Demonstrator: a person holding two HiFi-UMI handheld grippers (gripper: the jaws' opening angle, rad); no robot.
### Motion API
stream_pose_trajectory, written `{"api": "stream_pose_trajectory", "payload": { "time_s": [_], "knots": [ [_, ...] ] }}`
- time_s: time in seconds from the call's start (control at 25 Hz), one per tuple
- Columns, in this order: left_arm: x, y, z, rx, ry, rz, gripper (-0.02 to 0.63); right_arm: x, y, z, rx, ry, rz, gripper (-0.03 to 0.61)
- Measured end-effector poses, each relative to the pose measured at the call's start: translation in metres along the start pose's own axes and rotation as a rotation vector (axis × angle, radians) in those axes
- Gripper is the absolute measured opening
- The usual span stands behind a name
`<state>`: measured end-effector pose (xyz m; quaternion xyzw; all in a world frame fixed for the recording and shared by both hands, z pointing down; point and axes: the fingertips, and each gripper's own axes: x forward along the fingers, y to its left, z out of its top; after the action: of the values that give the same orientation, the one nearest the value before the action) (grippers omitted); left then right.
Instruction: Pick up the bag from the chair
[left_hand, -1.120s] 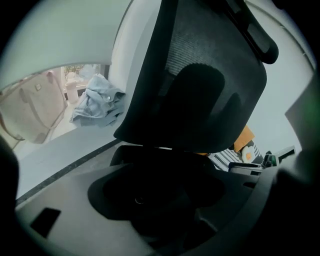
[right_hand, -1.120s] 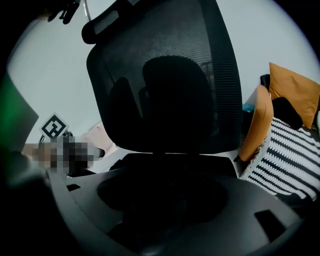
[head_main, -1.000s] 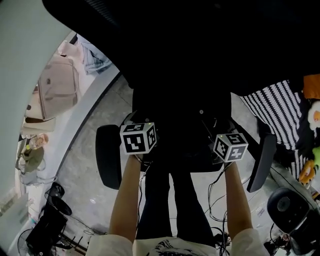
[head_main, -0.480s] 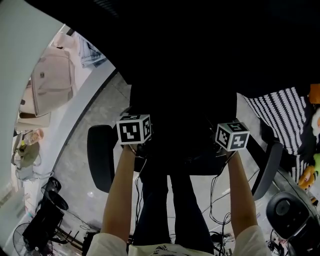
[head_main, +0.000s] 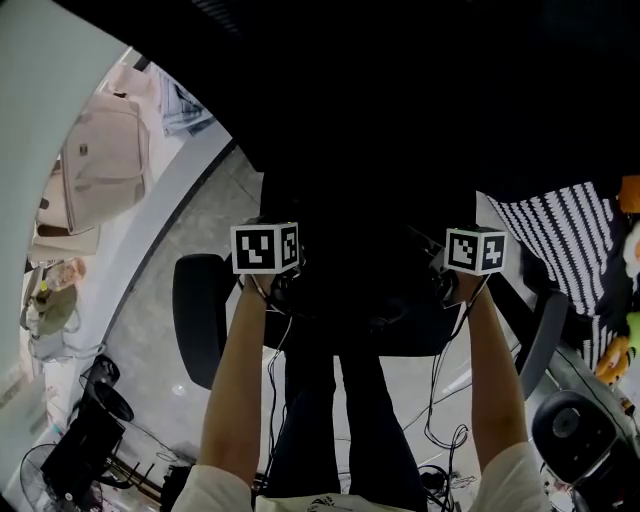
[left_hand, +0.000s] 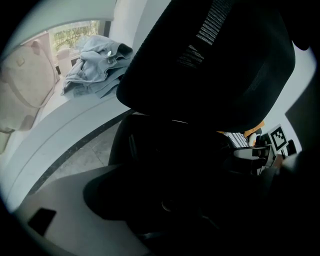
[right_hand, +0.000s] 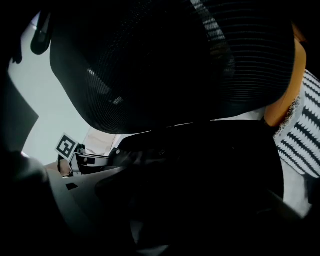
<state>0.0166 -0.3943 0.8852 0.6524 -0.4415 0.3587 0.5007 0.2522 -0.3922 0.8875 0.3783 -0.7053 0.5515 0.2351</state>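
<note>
The black bag (head_main: 365, 290) is lying on the chair (head_main: 200, 315) seat, just beyond and between both grippers, long axis apparently left to right, neither gripper nearer. The left gripper (left_hand: 170, 215) and right gripper (right_hand: 170, 210) are being held wide open, jaws having just been opening; the black bag is being framed in each gap, ungripped.
</note>
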Motion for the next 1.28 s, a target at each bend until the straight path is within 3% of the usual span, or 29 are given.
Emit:
{"api": "stream_pose_trajectory", "payload": {
  "time_s": [0.36,0.44,0.52,0.68,1.0,1.28],
  "knots": [
    [0.005,0.004,-0.001,0.027,0.049,0.001,0.331,0.013,0.004,-0.001,-0.032,0.133,0.015,0.275],
    [0.006,0.007,0.000,0.040,0.045,0.029,0.306,0.016,0.002,-0.002,-0.023,0.154,0.009,0.275],
    [0.005,0.012,0.002,0.043,0.038,0.055,0.239,0.019,0.000,-0.003,-0.020,0.172,-0.005,0.278],
    [0.006,0.016,0.002,0.042,0.042,0.058,0.219,0.023,-0.001,-0.006,-0.027,0.193,-0.021,0.270],
    [-0.005,0.008,0.003,0.093,-0.046,0.069,0.095,0.006,0.007,-0.005,-0.125,0.071,-0.055,0.227],
    [-0.034,-0.008,0.002,0.141,-0.191,0.045,0.050,-0.020,0.023,-0.008,-0.105,-0.004,-0.001,0.215]
  ]
}}
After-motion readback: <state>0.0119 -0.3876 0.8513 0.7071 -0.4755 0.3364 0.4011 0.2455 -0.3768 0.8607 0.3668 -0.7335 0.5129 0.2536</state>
